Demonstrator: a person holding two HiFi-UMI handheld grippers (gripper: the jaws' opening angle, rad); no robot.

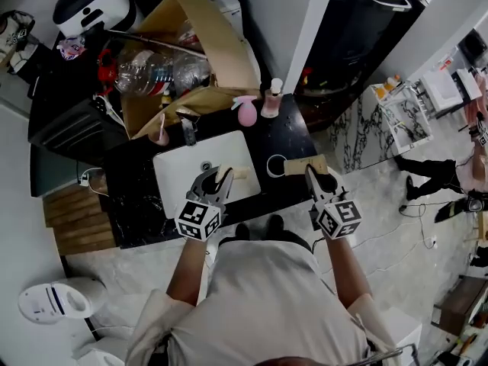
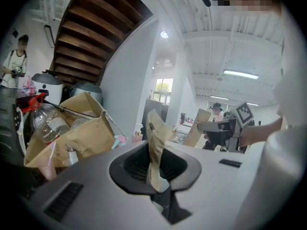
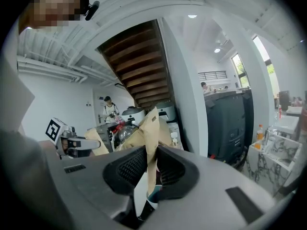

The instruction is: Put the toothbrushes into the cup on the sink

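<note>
gripping toothbrushes [image 1: 239, 173] [image 1: 300, 166]: left claw [image 1: 221, 180], right claw [image 1: 311, 173]

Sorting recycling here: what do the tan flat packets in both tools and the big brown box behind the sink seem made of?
Left tan flat packet and right tan flat packet: probably matte kraft paper, creased and without shine. Big brown box: apparently dull cardboard, its flaps bent open.
</note>
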